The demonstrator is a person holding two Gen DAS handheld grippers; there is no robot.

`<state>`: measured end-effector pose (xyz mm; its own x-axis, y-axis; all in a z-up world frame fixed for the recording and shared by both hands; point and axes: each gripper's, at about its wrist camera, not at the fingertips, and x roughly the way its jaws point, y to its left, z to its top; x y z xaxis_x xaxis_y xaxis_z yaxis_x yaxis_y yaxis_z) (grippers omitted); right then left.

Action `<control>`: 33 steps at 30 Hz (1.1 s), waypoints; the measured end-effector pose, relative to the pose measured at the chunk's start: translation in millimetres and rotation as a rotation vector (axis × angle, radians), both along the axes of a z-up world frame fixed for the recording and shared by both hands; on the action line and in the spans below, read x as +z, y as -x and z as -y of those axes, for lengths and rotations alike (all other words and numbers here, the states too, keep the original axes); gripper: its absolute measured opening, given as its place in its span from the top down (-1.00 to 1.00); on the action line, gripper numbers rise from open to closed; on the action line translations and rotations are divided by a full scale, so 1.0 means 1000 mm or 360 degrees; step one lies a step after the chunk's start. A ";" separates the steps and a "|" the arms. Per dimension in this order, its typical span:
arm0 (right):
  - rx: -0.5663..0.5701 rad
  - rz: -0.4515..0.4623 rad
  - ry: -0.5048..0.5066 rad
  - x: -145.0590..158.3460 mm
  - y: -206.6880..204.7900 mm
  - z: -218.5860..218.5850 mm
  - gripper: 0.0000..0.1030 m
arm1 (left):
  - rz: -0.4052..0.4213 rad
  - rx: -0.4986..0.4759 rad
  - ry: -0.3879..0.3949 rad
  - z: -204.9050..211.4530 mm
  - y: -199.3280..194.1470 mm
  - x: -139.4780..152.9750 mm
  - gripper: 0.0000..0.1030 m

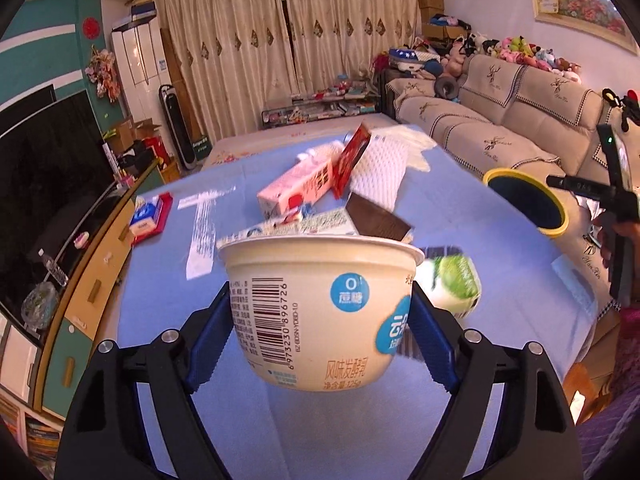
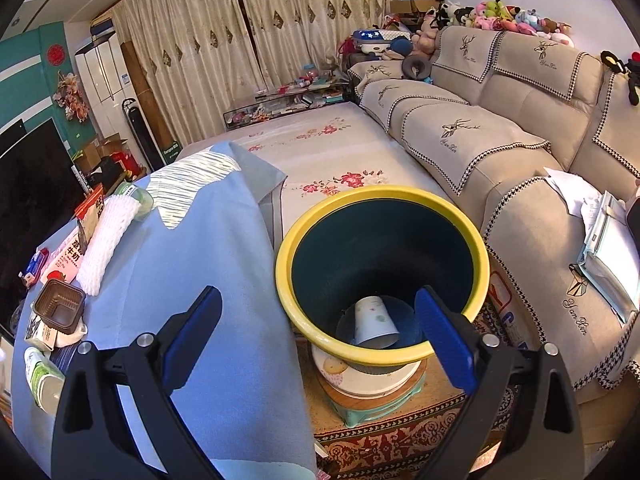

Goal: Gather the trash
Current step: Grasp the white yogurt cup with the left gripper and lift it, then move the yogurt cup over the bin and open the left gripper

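Yogurt cup (image 1: 320,312): barcode number 6973230896726, blue round label "0 蔗糖", orange print "风味发酵乳", below it "净含量:125g".
Pink milk carton (image 2: 66,260): "牛奶" readable; other print on it too blurred.
Sofa cover (image 2: 576,312): script embroidery under deer emblem, approximately "Yam Ren".
Remaining packaging text illegible.

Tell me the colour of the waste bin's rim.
Yellow rim, dark blue-green inside; clearest in the right wrist view.

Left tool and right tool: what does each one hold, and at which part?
The left tool holds the yogurt cup by its two opposite side walls. The right tool holds nothing.
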<state>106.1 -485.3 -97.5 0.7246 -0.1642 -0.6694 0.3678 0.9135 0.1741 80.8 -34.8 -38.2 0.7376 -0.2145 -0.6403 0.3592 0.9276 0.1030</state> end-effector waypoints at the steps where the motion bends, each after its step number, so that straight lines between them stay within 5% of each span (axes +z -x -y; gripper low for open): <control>1: -0.0009 0.0005 0.0004 0.001 0.002 0.002 -0.79 | 0.0007 -0.0020 0.0018 0.005 -0.001 0.005 -0.58; 11: -0.0233 0.0007 0.0080 0.002 0.039 0.044 -0.79 | 0.0014 -0.0319 0.0115 0.112 -0.043 0.026 -0.58; 17: -0.0401 -0.0021 0.0110 -0.001 0.074 0.083 -0.79 | -0.0041 -0.0521 0.0149 0.213 -0.071 0.023 -0.58; 27: -0.0542 -0.0050 0.0075 -0.010 0.110 0.131 -0.79 | -0.0235 -0.0702 0.0077 0.388 -0.111 -0.024 -0.58; 33: -0.0592 -0.0036 0.0064 -0.013 0.121 0.146 -0.79 | -0.0332 -0.0678 -0.0044 0.453 -0.137 -0.067 -0.58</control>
<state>-14.6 -631.0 -110.6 0.5957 -0.4396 -0.6722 0.6790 0.7227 0.1291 217.8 -487.7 -105.2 0.4424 -0.4511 -0.7751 0.7228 0.6909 0.0105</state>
